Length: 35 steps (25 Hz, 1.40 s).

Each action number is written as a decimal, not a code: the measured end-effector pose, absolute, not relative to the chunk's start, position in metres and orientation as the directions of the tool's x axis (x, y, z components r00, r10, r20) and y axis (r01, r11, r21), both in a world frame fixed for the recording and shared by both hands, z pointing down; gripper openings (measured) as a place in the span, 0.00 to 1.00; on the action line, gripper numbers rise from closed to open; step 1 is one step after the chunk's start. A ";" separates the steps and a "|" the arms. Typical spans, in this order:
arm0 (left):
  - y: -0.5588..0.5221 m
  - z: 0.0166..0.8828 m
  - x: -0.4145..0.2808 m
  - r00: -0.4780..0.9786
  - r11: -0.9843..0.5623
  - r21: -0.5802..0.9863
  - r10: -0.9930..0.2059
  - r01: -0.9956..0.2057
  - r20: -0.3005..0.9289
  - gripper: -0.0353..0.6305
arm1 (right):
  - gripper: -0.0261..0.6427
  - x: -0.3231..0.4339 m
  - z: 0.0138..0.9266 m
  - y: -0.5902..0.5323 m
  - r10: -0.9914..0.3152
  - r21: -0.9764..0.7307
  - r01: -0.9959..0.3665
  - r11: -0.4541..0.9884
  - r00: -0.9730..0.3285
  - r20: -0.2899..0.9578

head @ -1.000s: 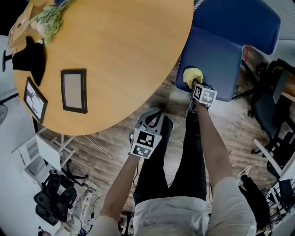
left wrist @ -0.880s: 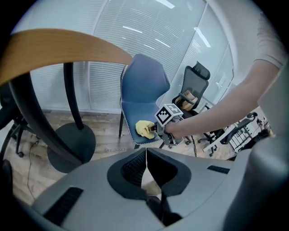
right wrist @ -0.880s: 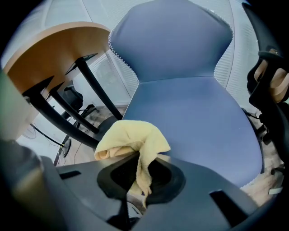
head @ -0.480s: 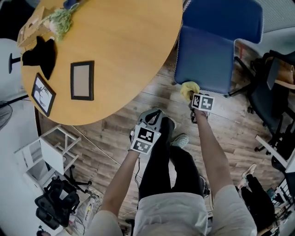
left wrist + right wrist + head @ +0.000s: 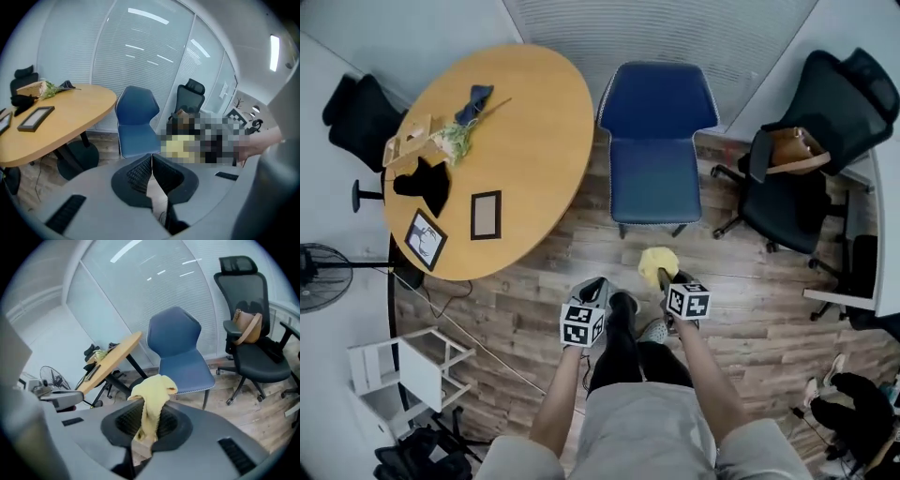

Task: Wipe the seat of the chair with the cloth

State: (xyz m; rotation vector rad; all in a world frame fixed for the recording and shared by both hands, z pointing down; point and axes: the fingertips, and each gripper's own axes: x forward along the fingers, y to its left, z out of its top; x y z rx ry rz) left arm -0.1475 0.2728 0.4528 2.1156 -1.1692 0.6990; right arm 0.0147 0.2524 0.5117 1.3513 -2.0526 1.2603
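The blue chair (image 5: 656, 150) stands beside the round table, its seat (image 5: 654, 183) bare; it also shows in the left gripper view (image 5: 137, 123) and the right gripper view (image 5: 180, 357). A yellow cloth (image 5: 657, 263) hangs from my right gripper (image 5: 664, 277), well short of the seat and over the wooden floor. In the right gripper view the cloth (image 5: 152, 399) is pinched between the shut jaws of that gripper (image 5: 146, 423). My left gripper (image 5: 598, 291) is held low to the left, jaws shut with nothing between them (image 5: 151, 171).
A round wooden table (image 5: 525, 150) with a picture frame (image 5: 485, 215), dried flowers and dark items stands left of the chair. A black office chair (image 5: 797, 178) with a brown bag is to the right. A white stool (image 5: 403, 370) and a fan (image 5: 319, 277) are at the left.
I have stepped back from the chair. The right gripper with the yellow cloth came off the seat's front edge and now hangs over the floor. The left gripper stayed shut.
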 end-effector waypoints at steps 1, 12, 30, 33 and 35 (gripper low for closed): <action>0.283 0.443 -0.142 0.466 -0.409 0.263 -0.548 -0.874 0.695 0.09 | 0.12 0.020 0.493 0.271 -0.544 -0.479 -0.865 0.147 -0.475 0.691; 0.341 0.372 -0.091 0.484 -0.447 0.247 -0.563 -0.860 0.669 0.09 | 0.12 0.065 0.373 0.364 -0.690 -0.478 -0.855 0.203 -0.471 0.550; 0.387 0.347 -0.065 0.525 -0.497 0.241 -0.579 -0.834 0.624 0.09 | 0.12 0.083 0.345 0.413 -0.724 -0.361 -0.878 0.313 -0.466 0.507; 0.387 0.341 -0.064 0.529 -0.498 0.242 -0.588 -0.833 0.612 0.09 | 0.12 0.083 0.347 0.413 -0.724 -0.362 -0.878 0.314 -0.468 0.506; 0.387 0.341 -0.067 0.527 -0.492 0.246 -0.591 -0.835 0.611 0.09 | 0.12 0.082 0.347 0.412 -0.727 -0.358 -0.878 0.316 -0.467 0.504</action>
